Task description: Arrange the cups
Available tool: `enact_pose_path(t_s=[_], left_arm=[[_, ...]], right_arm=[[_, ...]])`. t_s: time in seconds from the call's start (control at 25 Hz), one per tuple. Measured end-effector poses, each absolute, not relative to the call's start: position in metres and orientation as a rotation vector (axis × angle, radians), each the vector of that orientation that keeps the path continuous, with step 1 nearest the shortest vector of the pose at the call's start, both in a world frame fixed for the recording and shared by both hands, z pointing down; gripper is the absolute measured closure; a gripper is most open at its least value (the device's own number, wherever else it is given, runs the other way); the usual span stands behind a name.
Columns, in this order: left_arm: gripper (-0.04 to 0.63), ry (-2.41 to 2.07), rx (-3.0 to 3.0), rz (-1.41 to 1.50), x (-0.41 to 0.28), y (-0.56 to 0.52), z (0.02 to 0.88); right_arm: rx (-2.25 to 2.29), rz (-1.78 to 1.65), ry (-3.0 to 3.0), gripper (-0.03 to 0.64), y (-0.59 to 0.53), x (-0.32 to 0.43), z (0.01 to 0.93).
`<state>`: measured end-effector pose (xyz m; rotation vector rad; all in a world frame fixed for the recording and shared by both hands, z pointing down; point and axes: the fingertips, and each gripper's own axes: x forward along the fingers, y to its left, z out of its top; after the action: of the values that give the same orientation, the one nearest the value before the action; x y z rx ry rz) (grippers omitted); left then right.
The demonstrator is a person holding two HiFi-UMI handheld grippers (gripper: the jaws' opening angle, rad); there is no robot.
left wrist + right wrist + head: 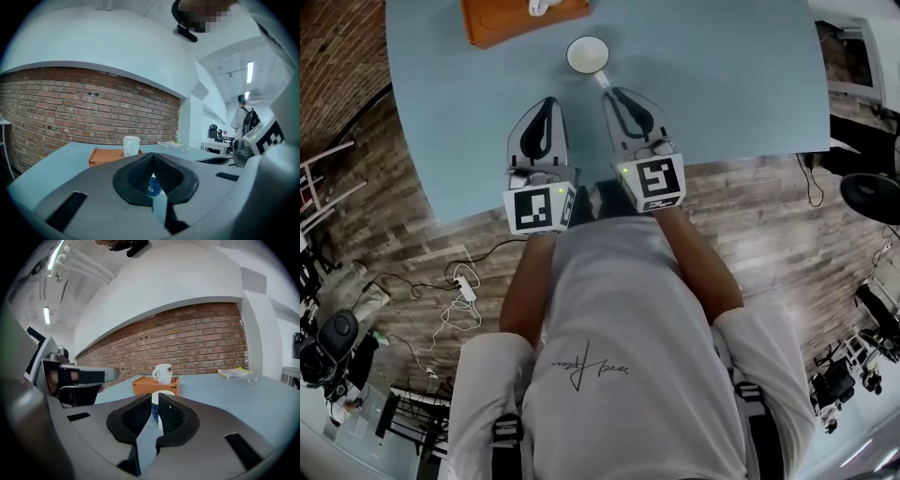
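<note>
A white shirt bears a scrawled signature print, too loose to read. Past it, both grippers reach over the near edge of a blue-grey table, each with a black-and-white marker cube. The left gripper is closed tight on nothing, its tip short of the cup. The right gripper is closed to a slit, pinching the handle of the cup, which stands on the table, white inside and blue outside with a white swirl mark. Beyond it lies an orange tray holding a far cup, white with a small brown motif. A brick wall closes the scene.
</note>
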<state>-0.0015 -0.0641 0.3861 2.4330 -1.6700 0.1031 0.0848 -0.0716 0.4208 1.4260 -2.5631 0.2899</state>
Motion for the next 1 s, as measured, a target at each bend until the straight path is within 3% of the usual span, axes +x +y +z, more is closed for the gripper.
enact_pose_path(t_s=[0.24, 0.36, 1.0], left_arm=[[0.589, -1.662, 2.397, 0.109, -0.005, -0.061, 0.397], [0.588, -1.652, 2.398, 0.124, -0.005, -0.059, 0.399], [0.588, -1.609, 2.403, 0.171, -0.005, -0.059, 0.410]], right_arm=[[1.401, 0.238, -2.508, 0.586, -0.077, 0.085, 0.448], [1.384, 0.259, -2.500, 0.520, -0.078, 0.086, 0.460], [1.356, 0.258, -2.481, 0.519, -0.096, 0.077, 0.493]])
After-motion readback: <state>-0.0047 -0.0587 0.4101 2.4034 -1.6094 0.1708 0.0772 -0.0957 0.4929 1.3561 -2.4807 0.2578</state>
